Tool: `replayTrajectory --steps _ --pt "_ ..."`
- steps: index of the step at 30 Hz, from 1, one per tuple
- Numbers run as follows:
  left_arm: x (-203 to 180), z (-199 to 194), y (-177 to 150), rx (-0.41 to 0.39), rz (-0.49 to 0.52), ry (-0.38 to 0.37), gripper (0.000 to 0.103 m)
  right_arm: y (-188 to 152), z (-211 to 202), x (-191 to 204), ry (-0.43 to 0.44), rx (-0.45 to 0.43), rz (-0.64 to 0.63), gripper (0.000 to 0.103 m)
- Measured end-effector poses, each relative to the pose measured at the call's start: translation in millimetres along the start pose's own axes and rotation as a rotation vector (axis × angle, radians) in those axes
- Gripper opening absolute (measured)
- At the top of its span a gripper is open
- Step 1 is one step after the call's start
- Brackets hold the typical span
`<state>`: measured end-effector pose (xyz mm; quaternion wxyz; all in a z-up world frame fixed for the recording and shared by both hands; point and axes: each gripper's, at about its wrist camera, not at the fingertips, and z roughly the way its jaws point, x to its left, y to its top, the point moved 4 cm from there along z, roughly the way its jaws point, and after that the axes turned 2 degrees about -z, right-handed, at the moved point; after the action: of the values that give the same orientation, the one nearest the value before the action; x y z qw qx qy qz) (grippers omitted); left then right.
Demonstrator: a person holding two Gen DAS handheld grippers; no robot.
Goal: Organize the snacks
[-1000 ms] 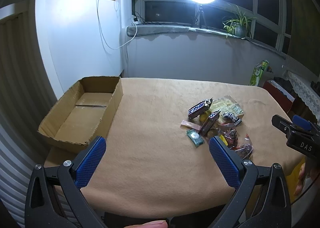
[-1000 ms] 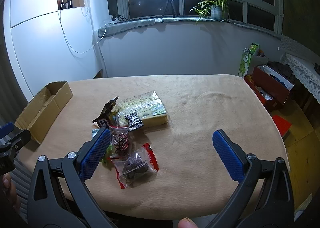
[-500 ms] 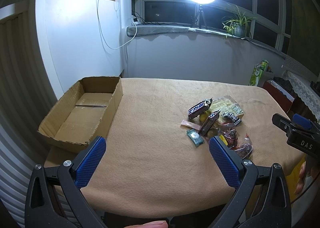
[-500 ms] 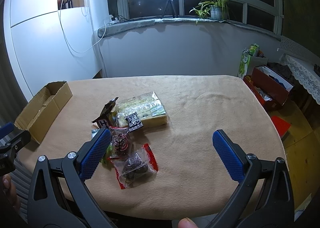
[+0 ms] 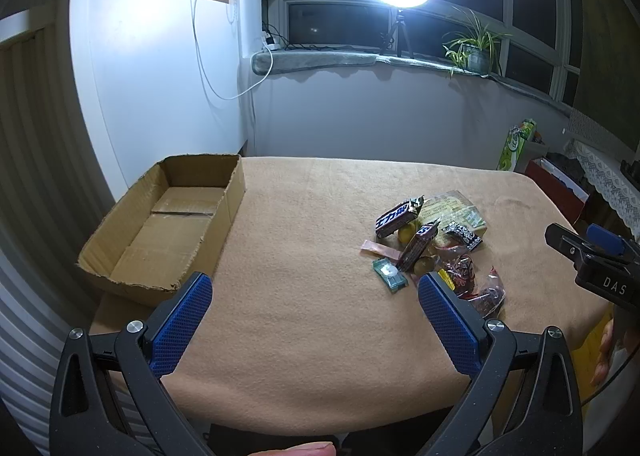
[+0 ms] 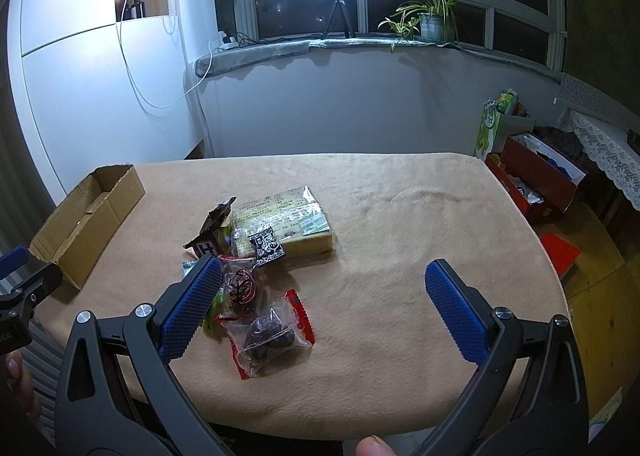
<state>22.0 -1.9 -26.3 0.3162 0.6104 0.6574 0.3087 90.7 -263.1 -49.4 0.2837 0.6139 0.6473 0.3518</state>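
Both grippers, left gripper [image 5: 314,320] and right gripper [image 6: 324,308], spread, empty; snack pile [image 6: 260,252] centre-left on desk [image 6: 400,224]; cardboard box [image 5: 168,224] left, empty

Table [image 6: 400,216] covered edge to edge in a tan fleece cloth [image 5: 304,224]. Open cardboard box [image 5: 168,228] sits at the 9 o'clock edge, nothing visible inside. Snack pile [image 6: 260,252] just left of centre: large flat clear-wrapped pack [image 6: 288,216], dark chocolate bars [image 5: 396,216] leaning on it at its 9 o'clock, red-edged bag of dark pieces [image 6: 268,332] at the pile's 6 o'clock, small teal packet [image 5: 389,274] lying flat.
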Motion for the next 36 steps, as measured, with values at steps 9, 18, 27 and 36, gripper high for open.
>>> replayTrajectory --steps 9,18,27,36 --pt "0.0 0.1 0.2 0.0 -0.001 0.001 0.102 0.4 -0.2 -0.1 -0.001 0.0 0.0 0.103" --pt "-0.2 0.0 0.1 0.001 -0.001 0.001 0.102 1.4 -0.5 -1.0 -0.001 0.001 -0.002 0.103" --pt "-0.7 -0.7 0.3 0.001 0.001 0.001 0.102 1.7 -1.7 -0.7 -0.001 0.004 -0.003 0.103" --pt "-1.4 2.4 -3.4 0.013 0.005 -0.003 0.102 -2.6 0.4 2.0 0.0 0.011 -0.008 0.103"
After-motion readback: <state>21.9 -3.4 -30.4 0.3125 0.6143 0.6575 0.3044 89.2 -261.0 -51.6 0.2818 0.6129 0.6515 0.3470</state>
